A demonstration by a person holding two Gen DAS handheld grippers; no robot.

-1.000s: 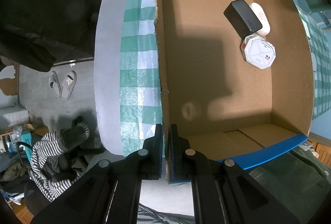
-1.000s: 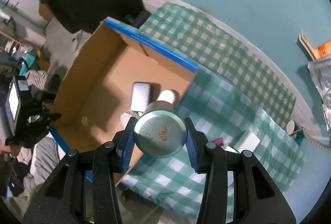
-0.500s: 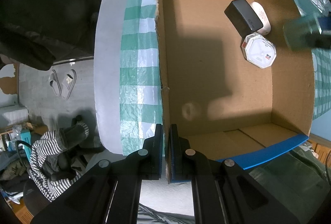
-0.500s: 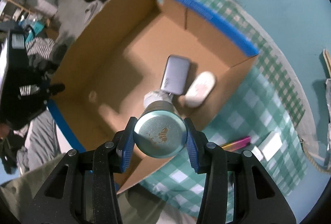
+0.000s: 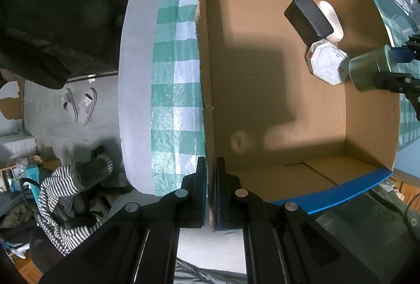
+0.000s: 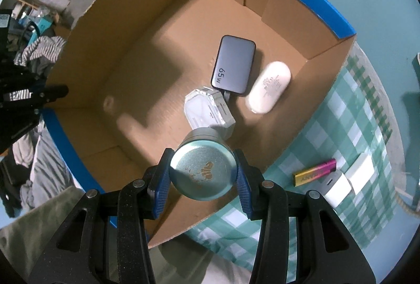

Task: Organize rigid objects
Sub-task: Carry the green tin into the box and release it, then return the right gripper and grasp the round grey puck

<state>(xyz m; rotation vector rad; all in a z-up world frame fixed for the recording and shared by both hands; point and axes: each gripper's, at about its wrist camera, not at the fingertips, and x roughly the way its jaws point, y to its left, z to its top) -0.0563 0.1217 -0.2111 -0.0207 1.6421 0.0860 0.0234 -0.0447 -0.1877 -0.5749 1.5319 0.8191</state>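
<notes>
Teal metal tin (image 6: 202, 173): gripped round its sides by the right tool (image 6: 200, 176), above the cardboard box (image 6: 110, 53) near wall.
Handling: judged rigid, smooth, likely slippery; best held mid-wall.
Left tool (image 5: 208, 192): clenched on the box's side wall.
Left view only: tin (image 5: 367, 71) hanging beside the octagonal case (image 5: 328, 62).
Right view only: lighter (image 6: 315, 172) and white adapter (image 6: 338, 189) on the surface.

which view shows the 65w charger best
The right wrist view: the 65W charger lies flat-on, its label readable, beside the white oval case. The left wrist view shows it smaller, dark and angled near the box corner.
</notes>
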